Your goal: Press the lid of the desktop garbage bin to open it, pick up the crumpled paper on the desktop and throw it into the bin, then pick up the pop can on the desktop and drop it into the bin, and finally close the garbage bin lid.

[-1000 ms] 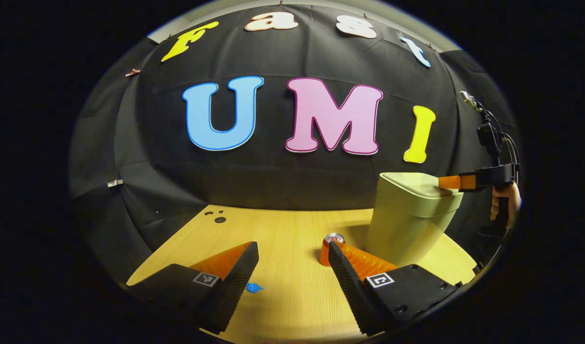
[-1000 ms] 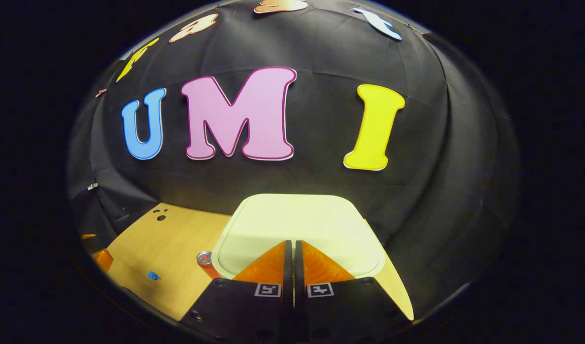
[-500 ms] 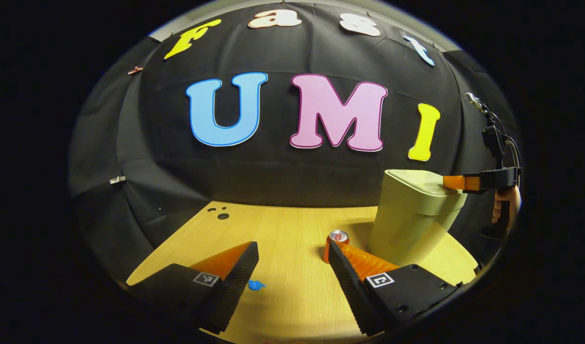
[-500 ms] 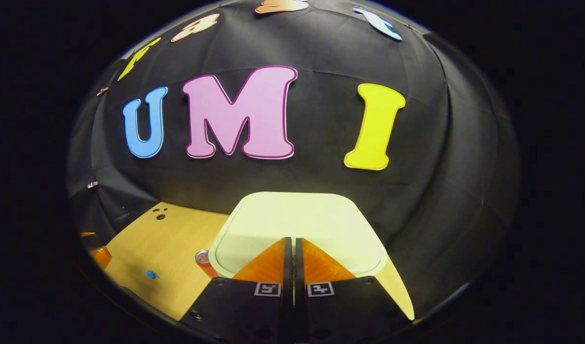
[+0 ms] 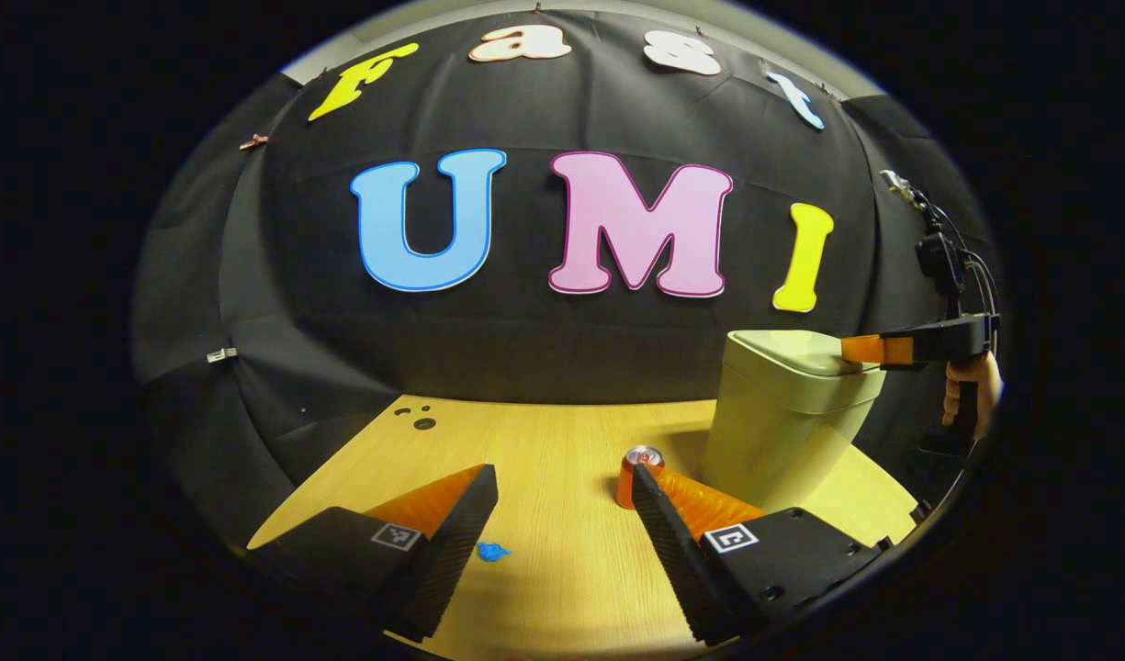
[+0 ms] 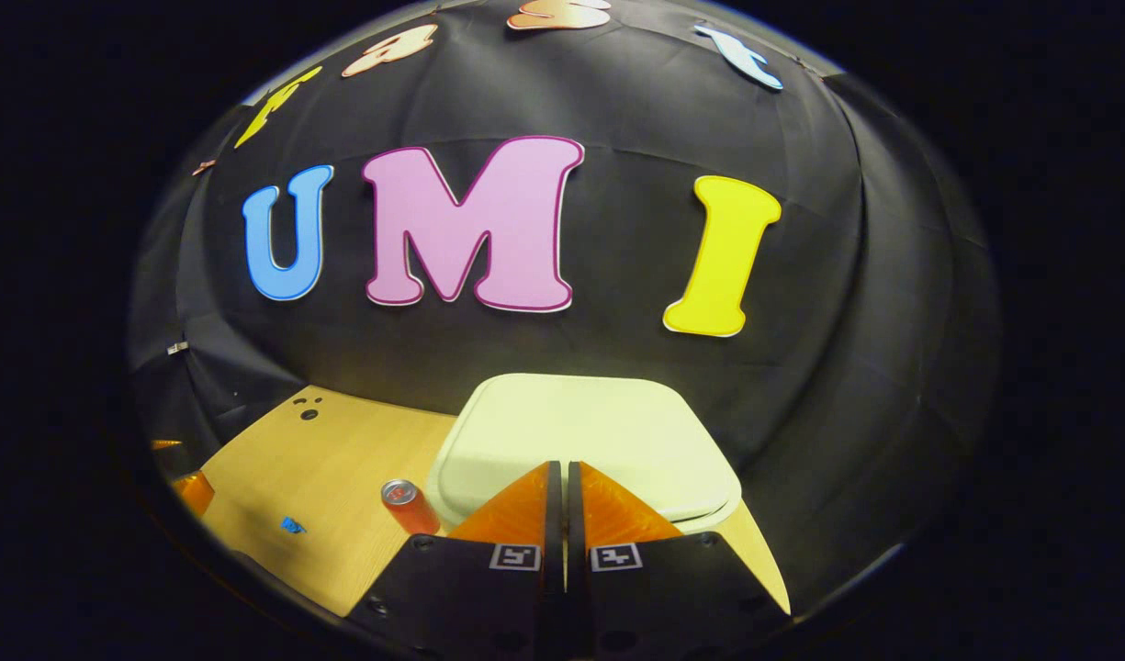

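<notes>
Right gripper [image 6: 562,477] fingers pressed together, tips over the bin lid's [image 6: 590,431] near edge. Can [image 6: 406,505] upright left of bin.

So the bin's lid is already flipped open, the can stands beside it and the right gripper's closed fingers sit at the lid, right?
Not quite: the lid is closed, lying flat on the bin, as the right gripper view shows. The can does stand beside it, and the right gripper sits at the lid with fingers closed.

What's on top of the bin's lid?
The right gripper, its fingers together, sits over the lid at the near edge. The lid is down, so the inside of the bin is hidden.
</notes>
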`<act>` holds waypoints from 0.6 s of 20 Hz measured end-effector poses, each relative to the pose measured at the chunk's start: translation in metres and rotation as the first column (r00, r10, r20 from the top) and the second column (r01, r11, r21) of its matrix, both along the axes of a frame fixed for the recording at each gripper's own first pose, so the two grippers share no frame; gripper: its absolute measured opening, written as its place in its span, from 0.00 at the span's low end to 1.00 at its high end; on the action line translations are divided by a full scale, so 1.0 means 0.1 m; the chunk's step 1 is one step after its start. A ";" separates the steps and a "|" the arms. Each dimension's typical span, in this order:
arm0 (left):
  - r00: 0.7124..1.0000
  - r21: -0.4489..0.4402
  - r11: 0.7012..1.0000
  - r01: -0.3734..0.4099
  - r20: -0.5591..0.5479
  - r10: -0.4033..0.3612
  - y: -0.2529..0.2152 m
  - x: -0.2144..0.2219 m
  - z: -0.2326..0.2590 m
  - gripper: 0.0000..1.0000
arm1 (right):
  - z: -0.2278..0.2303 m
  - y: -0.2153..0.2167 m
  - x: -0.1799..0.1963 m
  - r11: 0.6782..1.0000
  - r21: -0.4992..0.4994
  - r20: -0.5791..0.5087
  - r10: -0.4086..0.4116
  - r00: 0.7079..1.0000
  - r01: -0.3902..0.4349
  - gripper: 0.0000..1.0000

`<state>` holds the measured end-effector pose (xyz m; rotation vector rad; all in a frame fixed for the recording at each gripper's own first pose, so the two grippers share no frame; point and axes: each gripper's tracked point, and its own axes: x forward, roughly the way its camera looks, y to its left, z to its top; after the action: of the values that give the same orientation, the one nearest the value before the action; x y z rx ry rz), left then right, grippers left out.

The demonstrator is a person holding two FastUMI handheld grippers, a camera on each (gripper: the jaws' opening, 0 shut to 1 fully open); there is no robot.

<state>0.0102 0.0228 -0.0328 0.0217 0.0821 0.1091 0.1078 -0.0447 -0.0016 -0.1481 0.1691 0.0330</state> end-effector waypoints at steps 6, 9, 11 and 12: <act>1.000 -0.027 1.000 0.013 -0.010 -0.014 0.20 -0.27 -0.10 0.96 | 0.02 0.36 -0.40 0.998 -0.061 0.023 0.036 0.999 -0.035 0.05; 1.000 -0.028 0.999 0.019 -0.018 -0.020 0.35 -0.40 -0.20 0.95 | 0.00 0.50 -0.59 0.999 -0.035 0.024 0.027 0.999 -0.026 0.05; 0.999 -0.034 0.999 0.023 -0.021 -0.024 0.47 -0.50 -0.25 0.96 | -0.01 0.55 -0.70 1.000 -0.019 0.028 0.007 1.000 -0.006 0.05; 0.999 -0.041 0.999 0.026 -0.022 -0.027 0.52 -0.55 -0.27 0.96 | -0.02 0.59 -0.75 1.000 -0.011 0.028 -0.001 1.000 0.001 0.05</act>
<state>-0.0444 0.0748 -0.0599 -0.0172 0.1064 0.0810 0.0329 0.0139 -0.0032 -0.1598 0.1415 0.0291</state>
